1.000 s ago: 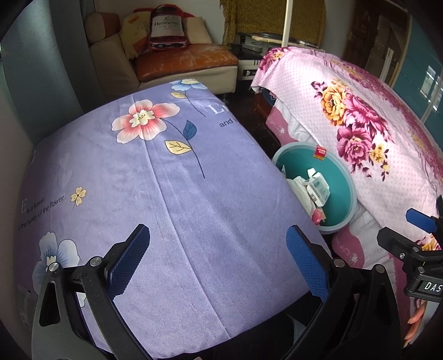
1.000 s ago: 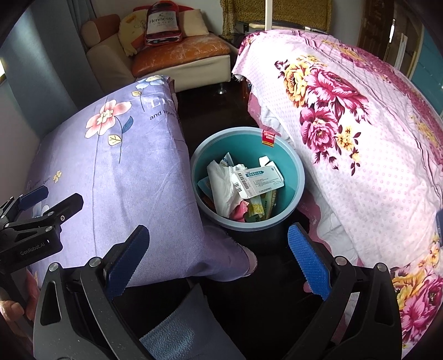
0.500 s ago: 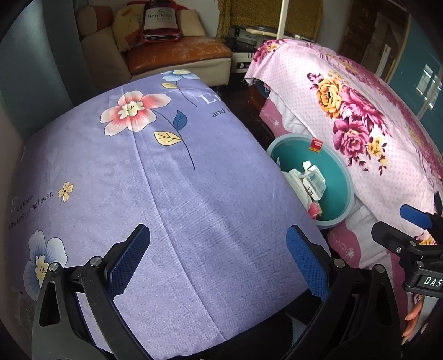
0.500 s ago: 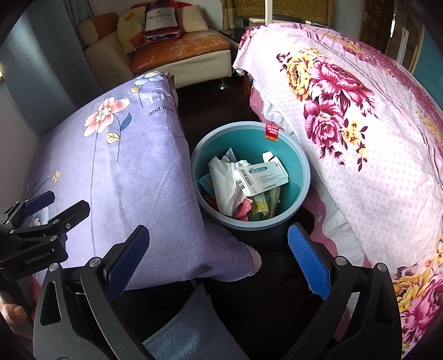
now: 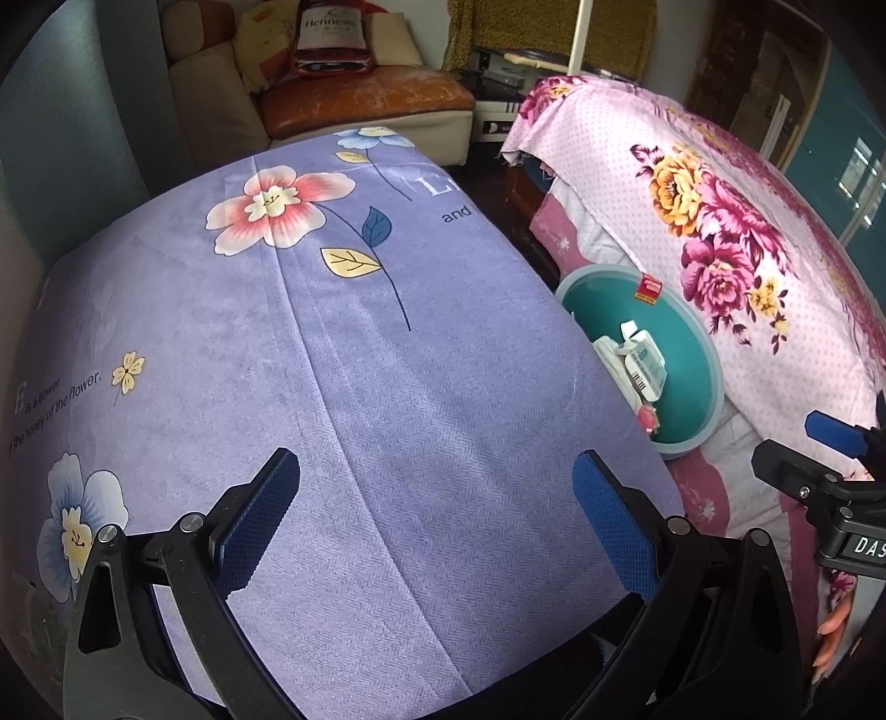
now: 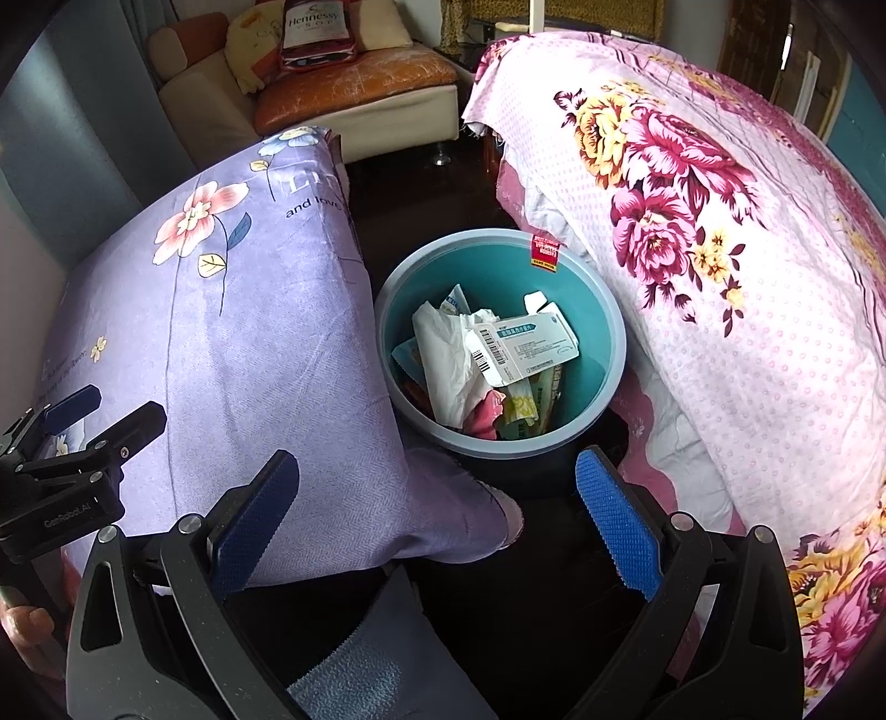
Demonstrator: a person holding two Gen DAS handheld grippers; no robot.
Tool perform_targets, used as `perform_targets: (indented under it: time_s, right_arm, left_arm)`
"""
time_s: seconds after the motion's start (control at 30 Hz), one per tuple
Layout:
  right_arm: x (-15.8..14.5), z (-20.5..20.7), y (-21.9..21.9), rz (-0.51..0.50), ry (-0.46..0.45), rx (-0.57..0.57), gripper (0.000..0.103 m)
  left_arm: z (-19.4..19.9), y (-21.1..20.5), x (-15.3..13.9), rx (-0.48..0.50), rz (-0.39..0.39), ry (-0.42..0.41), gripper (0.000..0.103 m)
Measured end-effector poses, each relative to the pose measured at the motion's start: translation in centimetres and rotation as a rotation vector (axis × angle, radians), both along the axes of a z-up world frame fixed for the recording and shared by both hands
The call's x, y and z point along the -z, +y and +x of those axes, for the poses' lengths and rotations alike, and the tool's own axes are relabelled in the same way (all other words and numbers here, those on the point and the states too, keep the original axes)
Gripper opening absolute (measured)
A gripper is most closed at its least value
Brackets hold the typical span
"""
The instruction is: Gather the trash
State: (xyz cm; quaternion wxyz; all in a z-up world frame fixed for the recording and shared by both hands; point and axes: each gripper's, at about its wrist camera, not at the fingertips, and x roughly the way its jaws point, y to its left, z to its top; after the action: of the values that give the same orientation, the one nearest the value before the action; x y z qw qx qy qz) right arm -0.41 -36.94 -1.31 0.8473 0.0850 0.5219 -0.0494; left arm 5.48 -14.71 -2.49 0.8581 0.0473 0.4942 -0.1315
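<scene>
A teal trash bin (image 6: 601, 332) stands on the dark floor between two covered surfaces; it also shows in the left wrist view (image 5: 692, 343). Inside lie a white medicine box with a barcode (image 6: 523, 346), crumpled white tissue (image 6: 446, 360) and colourful wrappers (image 6: 520, 407). My right gripper (image 6: 437, 518) is open and empty, above the floor just in front of the bin. My left gripper (image 5: 437, 518) is open and empty over the purple flowered cloth (image 5: 332, 343). The left gripper shows at the left edge of the right wrist view (image 6: 83, 426).
A pink flowered bedspread (image 6: 720, 249) lies right of the bin. The purple cloth (image 6: 221, 332) covers a raised surface on the left. A sofa with an orange cushion (image 6: 354, 83) and a Hennessy bag (image 6: 313, 27) stands at the back. A blue towel (image 6: 365, 664) lies below.
Both grippers have shifted slightly; the view has moved a little. Both stay open and empty, and the trash in the bin has not moved.
</scene>
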Motion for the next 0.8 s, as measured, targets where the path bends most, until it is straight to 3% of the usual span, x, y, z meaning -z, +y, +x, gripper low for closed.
perform_targets:
  time_s: [0.8]
  right_arm:
    - [2.3, 1.6, 1.1, -0.005, 0.061, -0.022, 0.096]
  left_arm:
    - [0.7, 1.3, 1.7, -0.026, -0.001, 0.026, 0.099]
